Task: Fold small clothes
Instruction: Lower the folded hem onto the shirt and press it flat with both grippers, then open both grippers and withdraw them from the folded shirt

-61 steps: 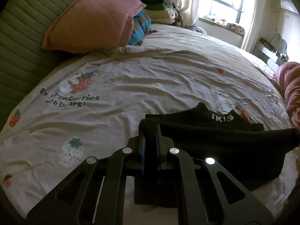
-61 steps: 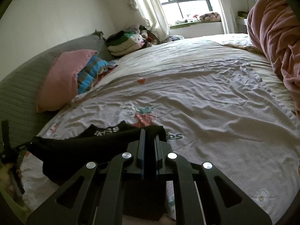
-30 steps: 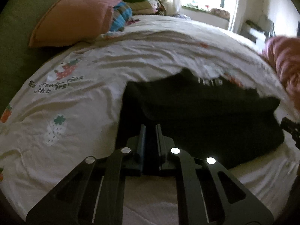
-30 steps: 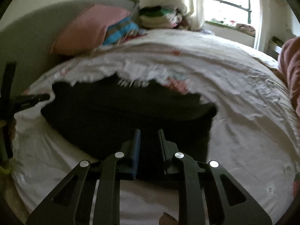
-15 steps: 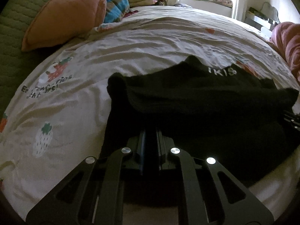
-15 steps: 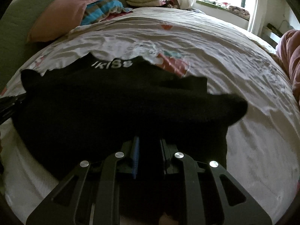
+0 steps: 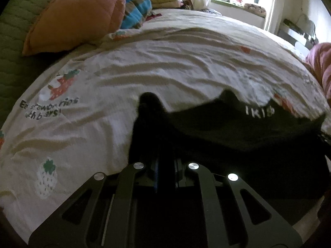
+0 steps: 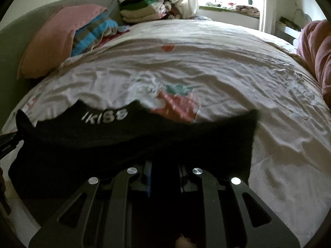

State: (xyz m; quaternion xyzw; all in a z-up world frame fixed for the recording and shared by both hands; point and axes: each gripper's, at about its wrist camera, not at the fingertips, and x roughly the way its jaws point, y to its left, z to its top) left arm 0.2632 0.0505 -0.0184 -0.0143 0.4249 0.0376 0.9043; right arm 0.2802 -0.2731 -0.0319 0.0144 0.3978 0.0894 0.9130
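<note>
A small black garment (image 7: pixel 238 136) with white lettering on its band lies on the white strawberry-print sheet (image 7: pixel 144 74). My left gripper (image 7: pixel 165 155) is shut on the garment's left edge, and black cloth covers its fingertips. In the right wrist view the same black garment (image 8: pixel 124 140) spreads across the foreground. My right gripper (image 8: pixel 164 165) is shut on its right part, the fingers buried in the cloth. The left gripper's tip (image 8: pixel 8 142) shows at the far left edge of that view.
A pink pillow (image 7: pixel 78 14) and a blue striped cloth (image 7: pixel 136 10) lean against the green headboard (image 7: pixel 12 31). Folded clothes (image 8: pixel 140 10) are stacked at the far end near the window. A pink blanket (image 8: pixel 316 55) lies at the right.
Both grippers have carried the black garment's near edge forward over itself, toward the lettered band. The cloth now covers more of the foreground in both views.
</note>
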